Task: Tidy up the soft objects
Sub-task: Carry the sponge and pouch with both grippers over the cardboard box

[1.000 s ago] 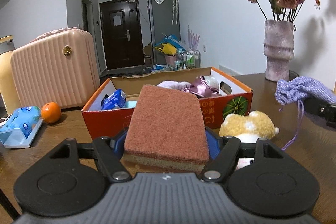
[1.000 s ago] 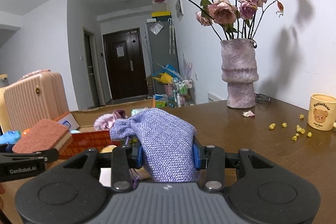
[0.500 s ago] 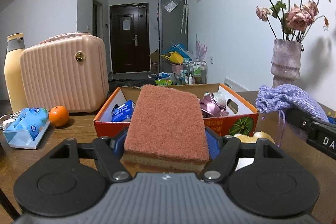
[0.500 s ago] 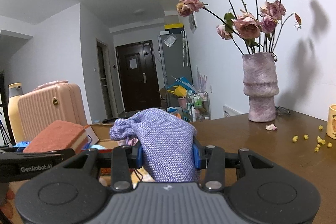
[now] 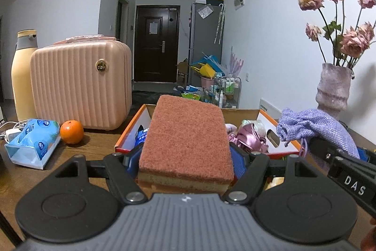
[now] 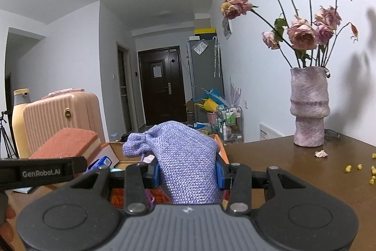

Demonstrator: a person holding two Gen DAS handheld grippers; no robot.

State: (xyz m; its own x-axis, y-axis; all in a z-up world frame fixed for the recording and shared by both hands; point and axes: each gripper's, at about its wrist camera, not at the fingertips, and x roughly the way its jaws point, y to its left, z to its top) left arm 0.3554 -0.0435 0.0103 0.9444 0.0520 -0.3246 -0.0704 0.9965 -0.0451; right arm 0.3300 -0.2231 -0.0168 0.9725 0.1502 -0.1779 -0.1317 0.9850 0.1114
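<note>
Wooden table (image 6: pixel 293 171), white-walled room, left fingers (image 5: pixel 131 159) pinching sponge (image 5: pixel 185 140), right pinching pouch (image 6: pixel 188 161)

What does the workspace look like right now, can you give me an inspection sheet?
Surface: brown wooden table, with yellow crumbs and a fallen petal near the vase.
Job's things: sponge and purple pouch both held up near the open cardboard box; pink satin cloth already inside the box.
Clutter: orange, tissue pack, pink case, cream bottle, vase of dried roses.
Grippers: left gripper shut on the sponge; right gripper shut on the purple pouch.
Cables: white charger and cord at the table's left edge.
Surroundings: hallway with a dark door, grey fridge and floor clutter.
</note>
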